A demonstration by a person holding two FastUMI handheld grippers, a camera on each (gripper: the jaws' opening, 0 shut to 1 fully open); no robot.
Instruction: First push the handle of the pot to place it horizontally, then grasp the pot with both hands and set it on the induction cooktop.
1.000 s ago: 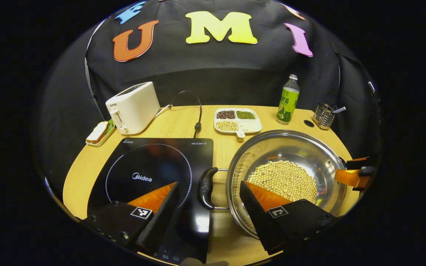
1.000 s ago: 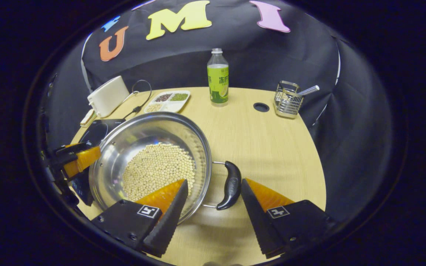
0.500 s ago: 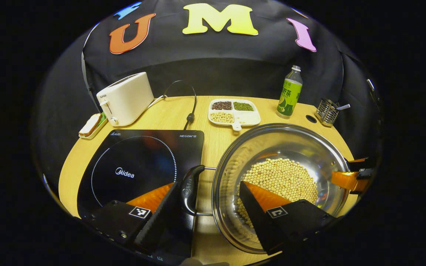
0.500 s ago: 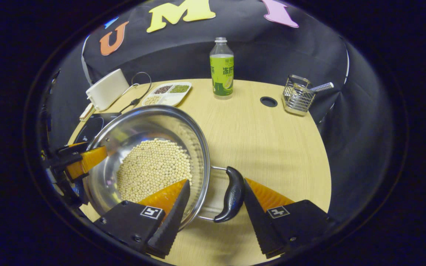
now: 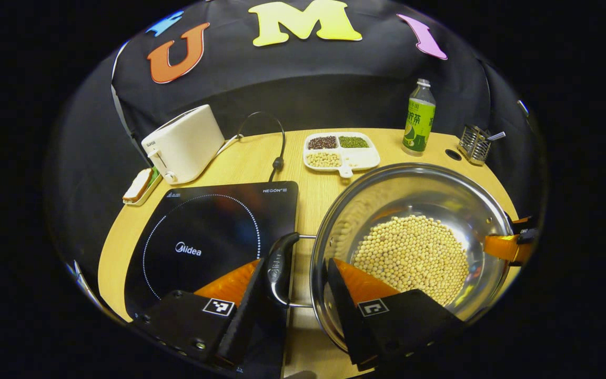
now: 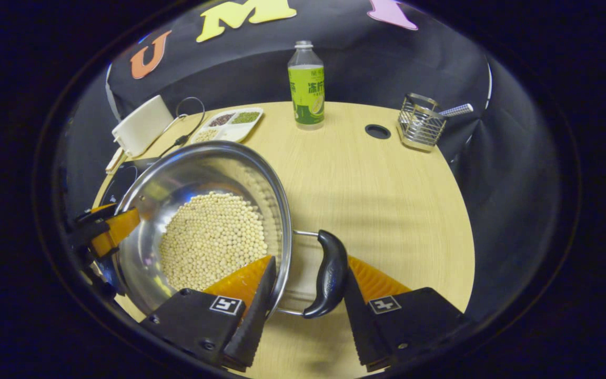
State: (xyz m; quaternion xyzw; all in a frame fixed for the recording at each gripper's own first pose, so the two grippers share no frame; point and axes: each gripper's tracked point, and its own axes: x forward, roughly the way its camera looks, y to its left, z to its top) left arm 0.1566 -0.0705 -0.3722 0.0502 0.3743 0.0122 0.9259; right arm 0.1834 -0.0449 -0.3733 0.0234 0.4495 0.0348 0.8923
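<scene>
A steel pot (image 5: pixel 413 195) (image 6: pixel 203 179) holding pale beans (image 5: pixel 413 252) stands on the wooden table, just right of the black induction cooktop (image 5: pixel 203 231) (image 6: pixel 119 184). My left gripper (image 5: pixel 295 263) straddles the pot's near black handle (image 5: pixel 279 268): one finger presses its outer side, the other sits inside the pot wall. My right gripper (image 6: pixel 309 260) holds the opposite handle (image 6: pixel 329 273) the same way. Each gripper also shows across the pot in the other's view: the right gripper (image 5: pixel 503 245) and the left gripper (image 6: pixel 108 231).
Along the back of the table stand a white toaster (image 5: pixel 184 142), a divided tray of grains (image 5: pixel 341 150), a green bottle (image 5: pixel 418 118) and a wire holder (image 5: pixel 475 145). A small dish with bread (image 5: pixel 139 185) lies left of the cooktop. A black cable (image 5: pixel 276 158) runs behind it.
Both grippers have moved in onto the handles and their fingers have narrowed, one finger of each now touching a handle. The pot stays beside the cooktop.
</scene>
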